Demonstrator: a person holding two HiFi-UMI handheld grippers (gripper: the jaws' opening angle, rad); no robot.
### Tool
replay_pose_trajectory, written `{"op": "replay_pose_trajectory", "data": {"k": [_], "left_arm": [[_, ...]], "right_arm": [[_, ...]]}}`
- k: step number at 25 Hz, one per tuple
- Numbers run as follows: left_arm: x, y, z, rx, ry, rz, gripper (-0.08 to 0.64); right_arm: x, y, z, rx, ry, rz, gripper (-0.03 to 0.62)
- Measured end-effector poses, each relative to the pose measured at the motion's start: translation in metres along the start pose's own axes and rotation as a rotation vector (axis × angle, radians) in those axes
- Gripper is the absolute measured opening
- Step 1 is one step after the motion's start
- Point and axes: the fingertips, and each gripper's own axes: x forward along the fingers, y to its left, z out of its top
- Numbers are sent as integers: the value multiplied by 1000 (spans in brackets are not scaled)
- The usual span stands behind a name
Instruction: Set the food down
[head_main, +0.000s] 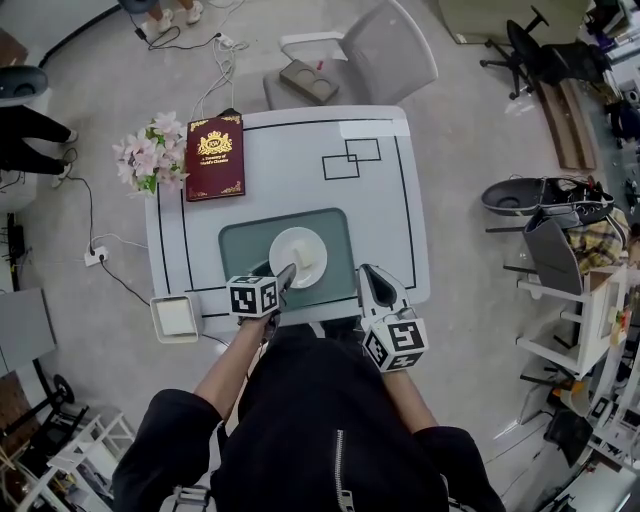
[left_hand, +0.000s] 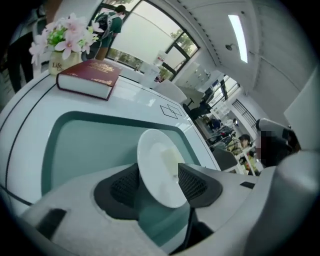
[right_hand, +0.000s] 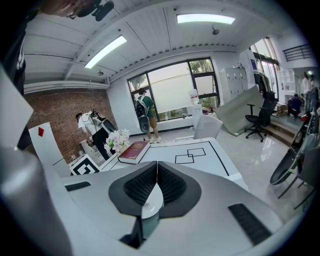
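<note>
The food (head_main: 311, 261), a pale yellowish piece whose kind cannot be told, lies on the right half of a round white plate (head_main: 292, 250); the plate sits flat near the middle of a grey-green placemat (head_main: 240, 245), toward its near edge; the placemat lies on the near half of a white table (head_main: 290, 150) edged with a black line.

The left gripper (head_main: 283, 272) reaches in over the mat's near edge; its jaws stand apart with the plate's near rim between them, and the dark pads do not clamp it. The right gripper (head_main: 368, 272) hangs just beside the mat's near right corner, clear of the plate; its jaws are together, with nothing gripped. Each gripper carries its marker cube (head_main: 252, 297) toward the person's forearms.

Farther out on the table, two overlapping black-outlined rectangles (head_main: 352, 158) are drawn right of centre; a dark red book (head_main: 215, 157) with gold print lies flat at the far left, well apart from the plate; a bunch of pink and white flowers (head_main: 152, 152) stands just beside it at the table's left edge.

Beyond the far side stands a grey chair (head_main: 385, 55); a white square bin (head_main: 177, 318) sits on the floor by the near left corner; a power strip (head_main: 95, 256) with cables lies on the floor to the left.
</note>
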Motion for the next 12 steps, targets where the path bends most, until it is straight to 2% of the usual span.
{"op": "replay_pose_trajectory", "data": {"k": [3, 5, 8, 12], "left_arm": [[0, 5, -2, 153, 34, 50, 253], [1, 10, -3, 228, 52, 79, 268], [2, 17, -3, 271, 65, 98, 268], [1, 22, 0, 276, 62, 108, 268]], "right_arm": [[0, -1, 0, 2, 1, -1, 9], [1, -1, 0, 3, 3, 0, 9], [3, 1, -1, 5, 6, 4, 9], [5, 3, -2, 5, 7, 11, 9]]}}
